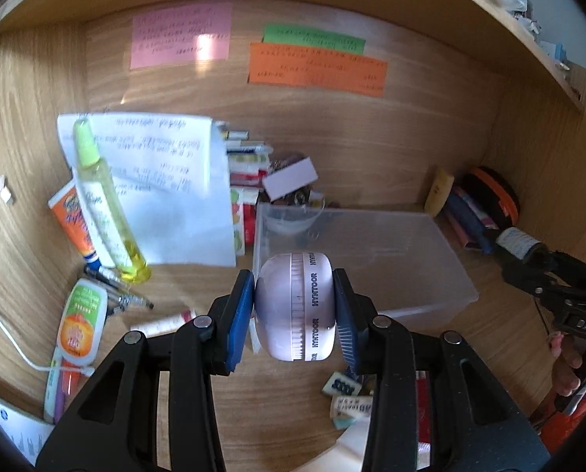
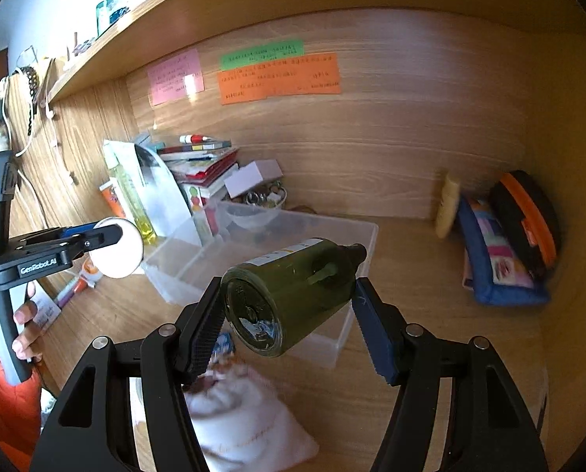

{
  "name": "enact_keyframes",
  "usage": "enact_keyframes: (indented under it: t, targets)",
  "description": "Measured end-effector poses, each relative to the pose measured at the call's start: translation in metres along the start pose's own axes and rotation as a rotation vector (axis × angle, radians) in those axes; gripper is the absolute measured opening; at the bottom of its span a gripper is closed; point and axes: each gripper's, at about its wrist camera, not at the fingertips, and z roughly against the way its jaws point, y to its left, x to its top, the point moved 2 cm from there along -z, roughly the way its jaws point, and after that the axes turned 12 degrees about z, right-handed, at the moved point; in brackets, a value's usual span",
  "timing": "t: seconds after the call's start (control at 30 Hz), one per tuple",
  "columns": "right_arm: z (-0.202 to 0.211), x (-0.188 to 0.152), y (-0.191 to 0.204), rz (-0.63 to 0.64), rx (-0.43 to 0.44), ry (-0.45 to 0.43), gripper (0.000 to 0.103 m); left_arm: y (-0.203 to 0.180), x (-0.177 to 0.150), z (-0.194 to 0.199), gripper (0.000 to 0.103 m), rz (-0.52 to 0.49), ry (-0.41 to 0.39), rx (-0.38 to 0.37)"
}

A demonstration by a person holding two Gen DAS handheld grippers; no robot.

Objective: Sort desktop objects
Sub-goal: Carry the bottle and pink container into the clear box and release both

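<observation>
My left gripper (image 1: 294,310) is shut on a round pale pink timer (image 1: 296,306) and holds it above the near left corner of a clear plastic bin (image 1: 442,271). In the right wrist view the timer (image 2: 116,247) shows as a white disc left of the bin (image 2: 355,236). My right gripper (image 2: 289,314) is shut on a dark green bottle (image 2: 293,295), which lies tilted between the fingers over the bin's front part. The bottle and right gripper also show at the right edge of the left wrist view (image 1: 517,244).
A small clear bowl (image 1: 293,216) sits in the bin's far corner. Left of the bin are a paper sheet (image 1: 167,188), a yellow spray bottle (image 1: 104,204), tubes, pens and stacked books (image 2: 202,161). Pouches (image 2: 505,251) lean at the right wall. A white cloth bag (image 2: 249,417) lies near me.
</observation>
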Motion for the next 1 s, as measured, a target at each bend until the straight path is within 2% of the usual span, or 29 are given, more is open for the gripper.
enact_keyframes:
  t: [0.17,0.6,0.83,1.0]
  targets:
    - [-0.024,0.011,-0.005,0.002,0.032,0.02,0.061,-0.009,0.012,-0.015,0.039,-0.009,0.001,-0.007]
    - [-0.1,0.011,-0.022,0.026,0.077,0.178,0.061,-0.018,0.02,-0.101,0.039,-0.023,0.152,0.004]
    - [-0.128,0.004,-0.019,0.084,0.055,0.271,0.061,-0.016,0.009,-0.13,0.039,-0.041,0.206,0.036]
    - [-0.141,0.002,-0.016,0.11,0.025,0.305,0.061,-0.013,0.005,-0.14,0.039,-0.048,0.229,0.048]
